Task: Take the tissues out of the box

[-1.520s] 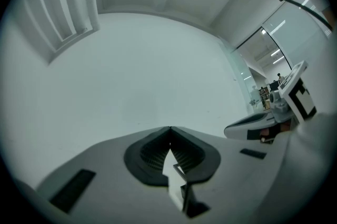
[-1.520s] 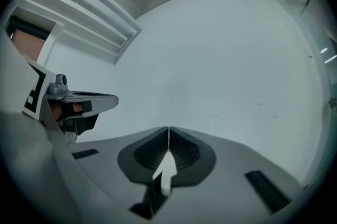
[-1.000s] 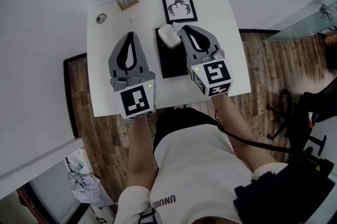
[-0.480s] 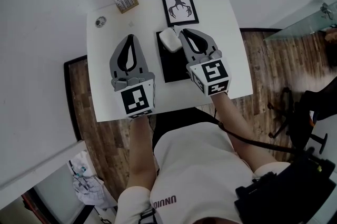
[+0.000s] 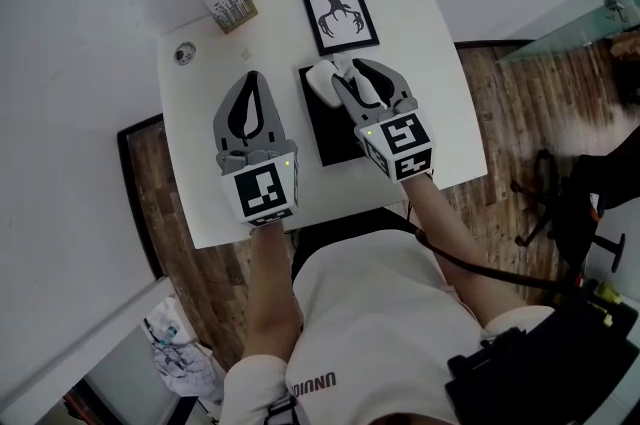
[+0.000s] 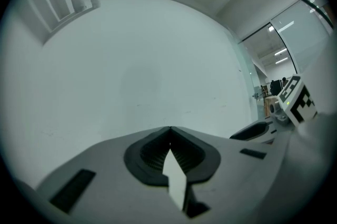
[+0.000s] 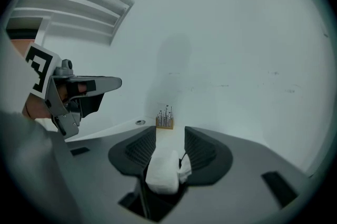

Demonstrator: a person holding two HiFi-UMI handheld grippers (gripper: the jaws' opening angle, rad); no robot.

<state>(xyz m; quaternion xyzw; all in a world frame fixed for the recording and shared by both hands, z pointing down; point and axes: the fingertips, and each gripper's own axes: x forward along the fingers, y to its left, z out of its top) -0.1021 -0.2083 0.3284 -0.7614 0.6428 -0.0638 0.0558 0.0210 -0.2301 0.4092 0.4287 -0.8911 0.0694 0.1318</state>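
Note:
A flat black tissue box (image 5: 336, 121) lies on the white table (image 5: 195, 158) between my two grippers. A white wad of tissue (image 5: 322, 79) sits at the box's far end. My right gripper (image 5: 346, 73) reaches over the box to the wad. In the right gripper view its jaws (image 7: 171, 132) are opening, with the tissue (image 7: 162, 170) lying loose in the gap between them. My left gripper (image 5: 250, 77) hovers left of the box. It is shut with nothing in it, its tips meeting (image 6: 169, 128).
A black-framed picture (image 5: 340, 16) stands just beyond the box. A small wooden block (image 5: 231, 5) and a little round object (image 5: 184, 54) sit at the table's far left. The white wall rises behind the table. Wood floor and a chair base (image 5: 560, 213) lie to the right.
The right gripper's jaws have parted around the tissue wad at the box's far end. The left gripper has stayed where it was.

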